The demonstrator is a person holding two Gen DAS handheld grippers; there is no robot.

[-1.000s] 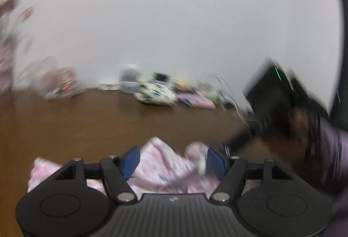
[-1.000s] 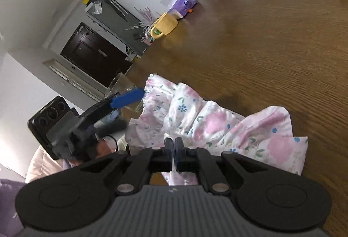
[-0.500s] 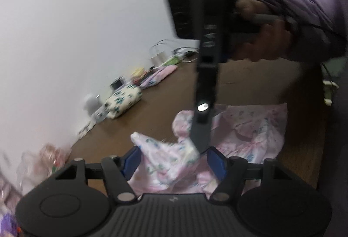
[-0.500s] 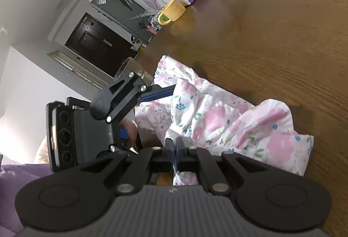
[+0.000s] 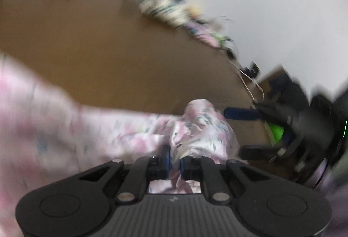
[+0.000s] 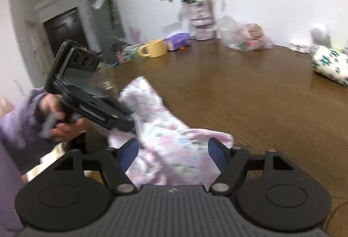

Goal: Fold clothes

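Note:
A pink floral garment (image 6: 165,134) lies crumpled on the brown wooden table (image 6: 250,89). In the blurred left wrist view it (image 5: 195,128) bunches up between my fingers. My left gripper (image 5: 175,164) is shut on a fold of the garment; it also shows in the right wrist view (image 6: 128,122), held by a hand at the garment's left edge. My right gripper (image 6: 173,153) is open and empty, its blue pads either side of the cloth. It shows in the left wrist view (image 5: 248,132) at the right, jaws apart.
Along the back of the table stand a flower vase (image 6: 200,19), a yellow mug (image 6: 154,49), a plastic bag (image 6: 245,37) and a white patterned pouch (image 6: 330,64). A clear glass (image 6: 106,80) stands near the left table edge. Cables (image 5: 245,76) lie at the table's far right.
My left gripper has closed on the garment. My right gripper has let go of the cloth and opened. Both cameras have swung sharply.

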